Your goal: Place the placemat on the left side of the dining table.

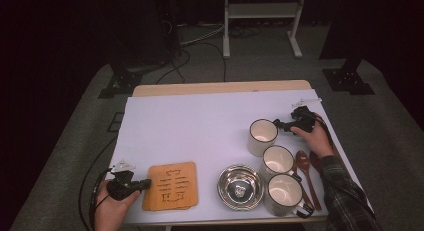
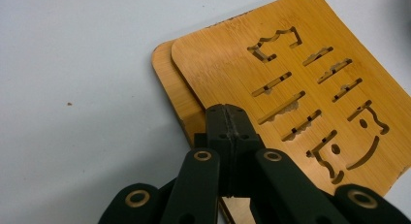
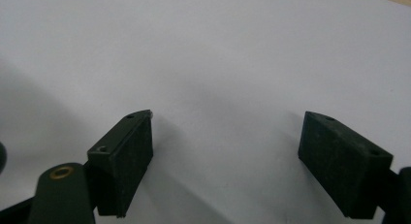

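the left gripper (image 2: 227,118) has its jaws pressed flat together, and from the left gripper view they sit over the near-left edge of the bamboo coasters (image 2: 286,93), two stacked slabs with the lower one peeking out at the stack's 9 o'clock side; whether a coaster edge is actually nipped between the pads i cannot tell, since the tips hide the contact. the work in hand looks like taking the top coaster, so a good way to do it is to reopen slightly, slip one pad under the upper slab's overhang only, and clamp near the corner so the lower slab stays on the white table cover (image 1: 200,121). in the high view the stack (image 1: 171,185) lies at 7 o'clock on the table, with the left hand (image 1: 112,206) low and level just to its 9 o'clock, wrist coming in from the bottom edge. the right gripper (image 3: 225,156) stands wide open and empty over bare cover, its jaws pointing toward the far mug (image 1: 262,136) at 3 o'clock, close by it but apparently not around it; the right hand (image 1: 315,136) rests behind it, forearm angled in from 5 o'clock past the spoons (image 1: 305,171).
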The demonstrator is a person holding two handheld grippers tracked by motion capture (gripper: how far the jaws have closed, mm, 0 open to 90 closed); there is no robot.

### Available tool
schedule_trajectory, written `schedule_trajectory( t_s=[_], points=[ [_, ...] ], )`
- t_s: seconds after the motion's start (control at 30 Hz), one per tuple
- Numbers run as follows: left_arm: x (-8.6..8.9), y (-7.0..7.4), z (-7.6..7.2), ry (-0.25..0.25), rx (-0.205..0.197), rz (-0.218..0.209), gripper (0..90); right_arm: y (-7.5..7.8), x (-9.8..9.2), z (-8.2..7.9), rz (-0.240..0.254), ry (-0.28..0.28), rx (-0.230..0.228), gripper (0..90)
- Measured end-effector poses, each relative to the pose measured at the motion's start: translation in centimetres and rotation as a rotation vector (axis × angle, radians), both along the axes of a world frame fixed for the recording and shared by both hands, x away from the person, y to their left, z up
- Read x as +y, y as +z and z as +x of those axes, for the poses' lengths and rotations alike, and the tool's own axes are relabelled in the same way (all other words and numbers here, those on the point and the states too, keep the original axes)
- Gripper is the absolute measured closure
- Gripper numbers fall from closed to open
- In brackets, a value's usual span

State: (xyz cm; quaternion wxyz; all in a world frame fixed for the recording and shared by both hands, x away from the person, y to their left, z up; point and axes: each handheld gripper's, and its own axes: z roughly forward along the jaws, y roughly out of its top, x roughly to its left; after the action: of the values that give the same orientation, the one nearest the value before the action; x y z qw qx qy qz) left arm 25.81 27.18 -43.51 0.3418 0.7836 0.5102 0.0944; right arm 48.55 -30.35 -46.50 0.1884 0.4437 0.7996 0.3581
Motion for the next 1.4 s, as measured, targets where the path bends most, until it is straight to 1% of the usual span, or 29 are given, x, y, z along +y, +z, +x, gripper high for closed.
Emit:
schedule_trajectory(
  t_s=[0.4, 0.57, 0.73, 0.83, 0.93, 0.97, 1.0, 1.03, 1.07, 1.4],
  points=[
    [-0.4, 0.0, 0.9, -0.017, -0.001, 0.015, 90.0, 0.0, 0.0, 0.0, 0.0, 0.0, 0.0, 18.4],
    [-0.2, 0.2, 1.6, -0.003, -0.014, 0.015, 90.0, 0.0, 0.0, 0.0, 0.0, 0.0, 0.0, 18.4],
    [0.2, 0.1, 2.4, 0.01, -0.014, 0.023, 90.0, 0.0, 0.0, 0.0, 0.0, 0.0, 0.0, 18.4],
    [0.3, 0.2, 2.9, 0.014, -0.017, 0.019, 90.0, 0.0, 0.0, 0.0, -0.001, 0.0, 0.0, 18.4],
    [0.0, 0.1, 3.7, 0.002, -0.016, 0.022, 90.0, 0.0, 0.0, 0.0, -0.001, 0.0, 0.0, 18.4],
    [0.0, 0.1, 3.7, 0.002, -0.016, 0.022, 90.0, 0.0, 0.0, 0.0, -0.001, 0.0, 0.0, 18.4],
    [-0.2, 0.1, 4.0, -0.002, -0.016, 0.027, 90.0, 0.0, 0.0, 0.0, -0.001, 0.0, -0.001, 18.4],
    [-0.2, 0.1, 4.0, -0.002, -0.016, 0.027, 90.0, 0.0, 0.0, 0.0, -0.001, 0.0, -0.001, 18.4],
    [-0.4, 0.1, 4.3, -0.012, -0.015, 0.035, 90.0, 0.0, 0.0, 0.0, -0.002, 0.0, -0.001, 18.4],
    [-1.3, 0.2, 4.8, -0.031, -0.014, 0.039, 90.0, 0.0, 0.0, 0.0, -0.001, 0.0, -0.001, 18.4]
  ],
)
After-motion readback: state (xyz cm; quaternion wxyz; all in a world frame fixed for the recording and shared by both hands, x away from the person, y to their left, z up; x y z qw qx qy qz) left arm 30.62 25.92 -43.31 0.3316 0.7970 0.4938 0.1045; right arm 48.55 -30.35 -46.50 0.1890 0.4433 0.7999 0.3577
